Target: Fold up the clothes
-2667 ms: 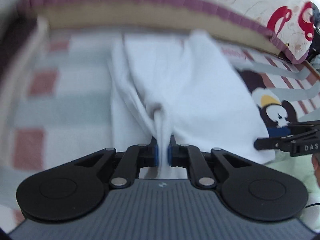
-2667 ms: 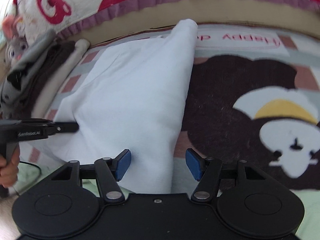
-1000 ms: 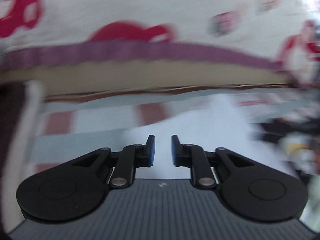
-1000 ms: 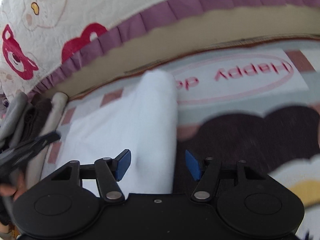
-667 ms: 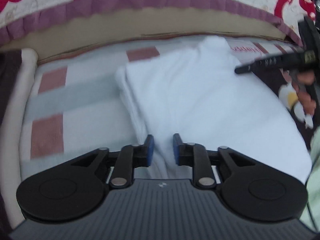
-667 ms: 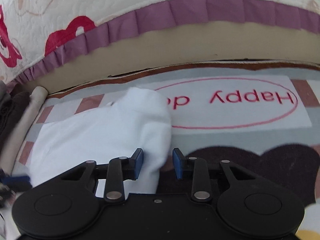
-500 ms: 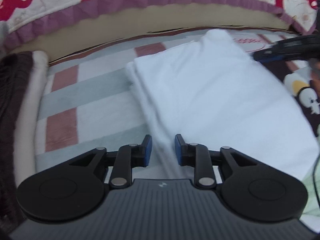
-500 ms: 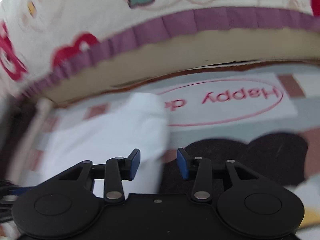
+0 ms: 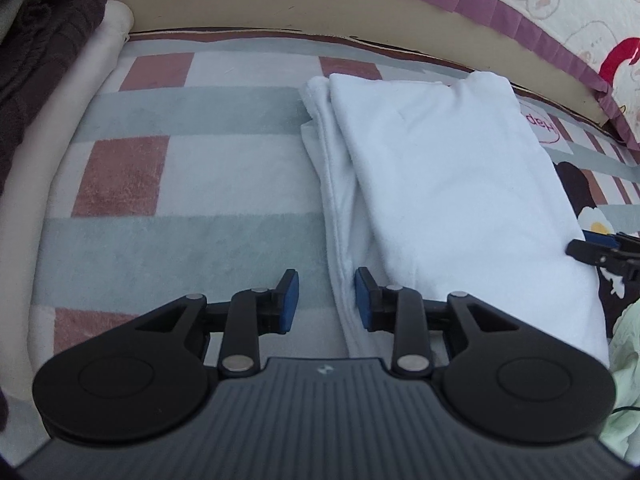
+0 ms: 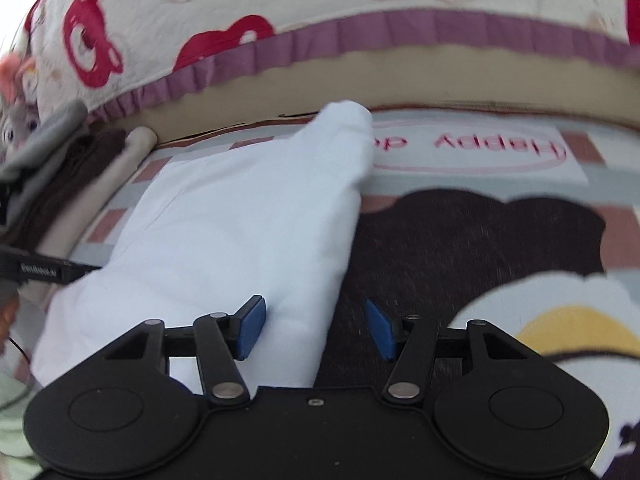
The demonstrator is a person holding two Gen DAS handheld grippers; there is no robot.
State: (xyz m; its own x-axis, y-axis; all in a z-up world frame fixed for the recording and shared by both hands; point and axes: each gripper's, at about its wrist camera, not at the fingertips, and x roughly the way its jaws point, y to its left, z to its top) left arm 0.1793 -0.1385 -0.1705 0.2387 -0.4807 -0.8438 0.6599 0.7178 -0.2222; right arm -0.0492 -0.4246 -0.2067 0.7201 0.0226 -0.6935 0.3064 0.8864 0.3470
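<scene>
On the checked rug (image 9: 224, 168), one folded white garment (image 9: 448, 184), two opened grippers

Folded garment (image 9: 440, 184) on blanket (image 9: 192, 184)

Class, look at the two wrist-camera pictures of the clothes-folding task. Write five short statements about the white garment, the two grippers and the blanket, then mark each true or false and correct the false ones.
1. The white garment lies folded on the checked blanket. True.
2. The left gripper is clamped on the garment. False: its jaws stand apart over the garment's left edge, having just opened further.
3. The right gripper is open. True.
4. The "Happy" lettering is covered by the garment. False: only its end is hidden.
5. A pale green cloth lies on top of the garment. False: it lies beside it.
</scene>
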